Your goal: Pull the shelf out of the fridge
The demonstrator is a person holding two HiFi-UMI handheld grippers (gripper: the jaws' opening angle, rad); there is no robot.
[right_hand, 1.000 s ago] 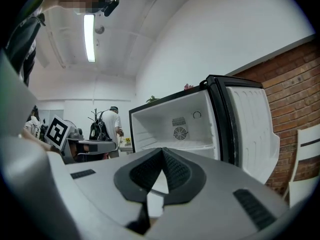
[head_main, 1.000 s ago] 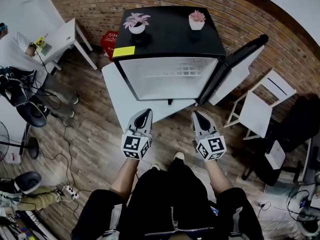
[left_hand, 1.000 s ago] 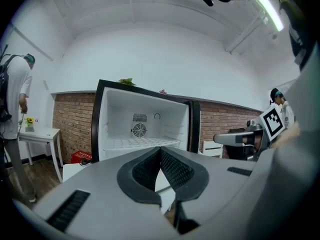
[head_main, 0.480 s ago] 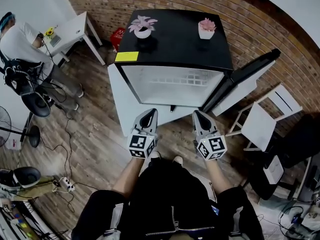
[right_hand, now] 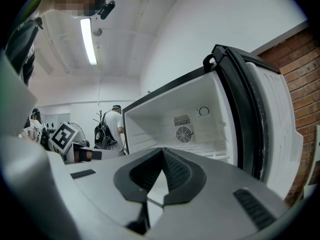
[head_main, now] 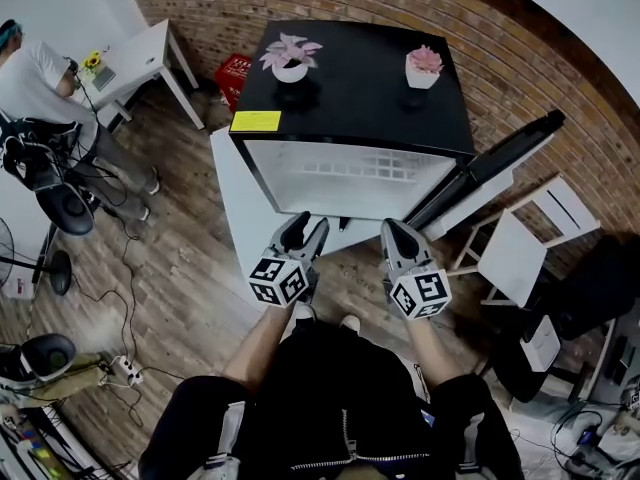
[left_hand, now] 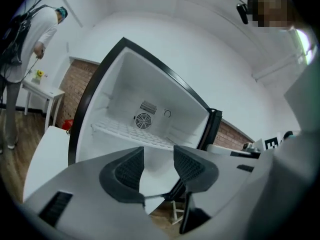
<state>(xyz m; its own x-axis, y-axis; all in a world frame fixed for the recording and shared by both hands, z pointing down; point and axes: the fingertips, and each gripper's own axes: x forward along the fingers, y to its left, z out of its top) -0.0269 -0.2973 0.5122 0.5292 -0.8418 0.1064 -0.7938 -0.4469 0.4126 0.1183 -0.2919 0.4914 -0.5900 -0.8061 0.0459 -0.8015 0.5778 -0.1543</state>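
Note:
A small black-topped fridge [head_main: 350, 78] stands open against the brick wall, its door [head_main: 495, 168] swung out to the right. A white wire shelf [head_main: 365, 165] lies across its white inside, also seen as a shelf [left_hand: 131, 133] in the left gripper view and a shelf [right_hand: 212, 153] in the right gripper view. My left gripper [head_main: 306, 230] hangs just in front of the fridge's opening, its jaws opening with nothing between them [left_hand: 158, 162]. My right gripper [head_main: 397, 233] is beside it, shut and empty [right_hand: 162, 170].
Two potted plants [head_main: 290, 56] [head_main: 424, 66] and a yellow note [head_main: 255, 121] sit on the fridge top. A white chair [head_main: 520, 243] stands right of the door. A person [head_main: 35, 78] is at a white table [head_main: 130, 58] at far left. Cables and a fan base cover the wooden floor at left.
Both grippers have moved forward towards the fridge's opening. The left gripper's jaws, shut before, now stand apart. The right gripper stays shut.

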